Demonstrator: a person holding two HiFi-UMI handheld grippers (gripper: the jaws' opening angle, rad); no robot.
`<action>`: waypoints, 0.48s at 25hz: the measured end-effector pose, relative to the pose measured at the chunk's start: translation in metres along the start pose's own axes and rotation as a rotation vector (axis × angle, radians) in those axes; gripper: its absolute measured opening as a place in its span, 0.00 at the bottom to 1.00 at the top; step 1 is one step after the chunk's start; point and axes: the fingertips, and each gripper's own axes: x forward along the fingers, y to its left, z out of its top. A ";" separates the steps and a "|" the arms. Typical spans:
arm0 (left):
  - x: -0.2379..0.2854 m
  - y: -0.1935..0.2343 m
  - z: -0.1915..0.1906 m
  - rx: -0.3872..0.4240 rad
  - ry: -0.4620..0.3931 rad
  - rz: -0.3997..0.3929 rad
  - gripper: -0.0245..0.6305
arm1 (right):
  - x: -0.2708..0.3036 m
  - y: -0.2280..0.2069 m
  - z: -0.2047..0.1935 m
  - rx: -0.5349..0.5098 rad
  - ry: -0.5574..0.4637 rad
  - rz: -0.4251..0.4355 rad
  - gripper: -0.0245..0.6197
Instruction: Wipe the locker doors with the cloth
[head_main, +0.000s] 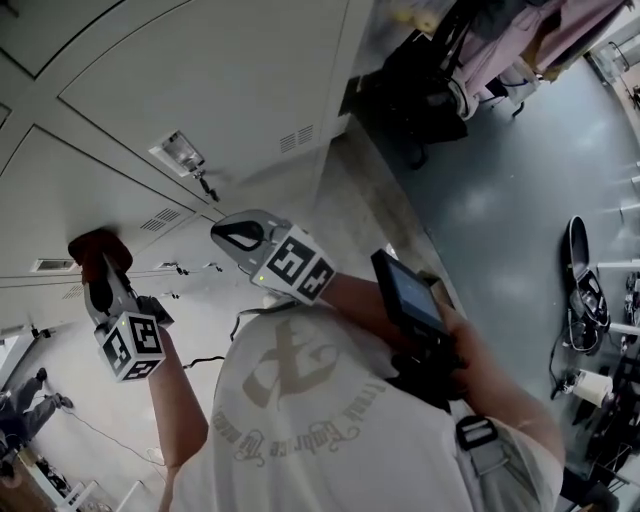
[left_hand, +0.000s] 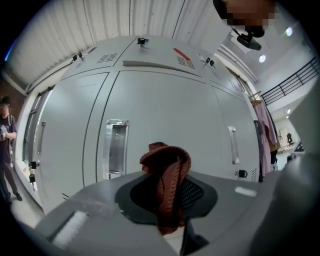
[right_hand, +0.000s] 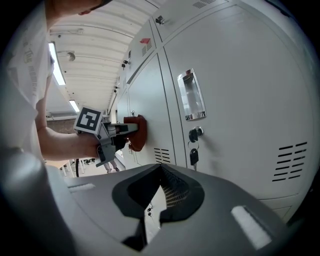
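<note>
A bunched reddish-brown cloth (left_hand: 167, 185) sits in my left gripper (left_hand: 169, 200), which is shut on it. In the right gripper view the cloth (right_hand: 137, 132) is pressed against a grey locker door (right_hand: 150, 105), with the left gripper (right_hand: 122, 130) behind it. The head view shows the cloth (head_main: 95, 245) and left gripper (head_main: 97, 265) at the left, on the lockers (head_main: 200, 80). My right gripper (head_main: 240, 235) hovers off the lockers, a little right of the left one. Its jaws (right_hand: 152, 210) look shut and hold nothing.
A recessed handle (left_hand: 116, 148) lies ahead on the door (left_hand: 165, 115). A key hangs from a lock (right_hand: 194, 150) beside vent slots (right_hand: 292, 160). A person (left_hand: 6, 145) stands far left. Hanging clothes (head_main: 500, 50), shoes (head_main: 585, 290) and a cup (head_main: 595, 385) are on the floor side.
</note>
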 end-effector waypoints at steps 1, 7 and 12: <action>0.001 -0.006 0.001 0.001 -0.003 -0.018 0.16 | -0.001 -0.001 0.000 0.000 -0.002 -0.002 0.05; 0.006 -0.047 0.007 0.016 -0.026 -0.114 0.16 | -0.013 -0.001 0.004 0.002 -0.010 -0.010 0.05; 0.013 -0.086 0.009 0.038 -0.035 -0.209 0.16 | -0.020 -0.009 -0.002 0.002 -0.018 -0.031 0.05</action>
